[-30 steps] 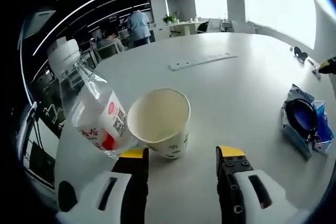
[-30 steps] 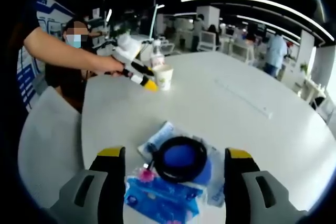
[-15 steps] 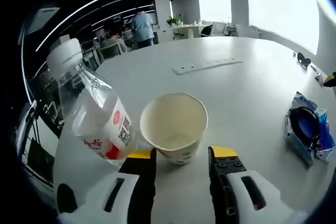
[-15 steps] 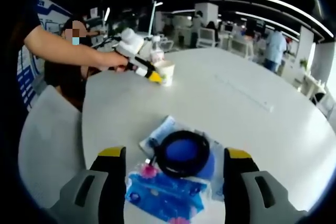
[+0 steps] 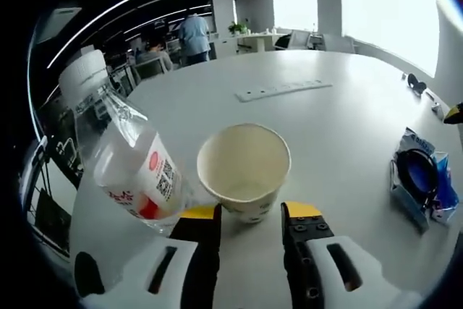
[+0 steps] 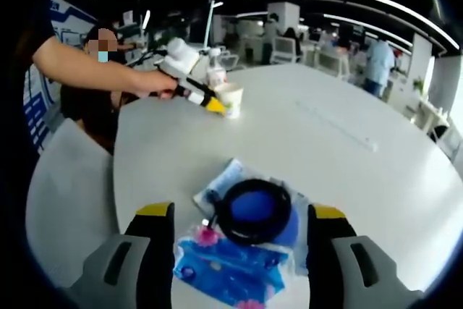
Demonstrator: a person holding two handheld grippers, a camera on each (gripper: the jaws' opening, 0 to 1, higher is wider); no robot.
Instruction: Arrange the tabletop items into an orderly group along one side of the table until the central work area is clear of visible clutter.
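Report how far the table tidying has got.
Done: nothing looks grouped yet. In hand: the left gripper has its jaws around the base of the paper cup, beside the water bottle. Left: the right gripper hangs open over the blue packets and black ring, untouched on the table.

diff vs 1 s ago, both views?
The left gripper moved in on the paper cup and its jaws narrowed to either side of the cup's base; whether they grip it can't be told. The right gripper stayed open over the blue packets. The water bottle stays beside the cup.
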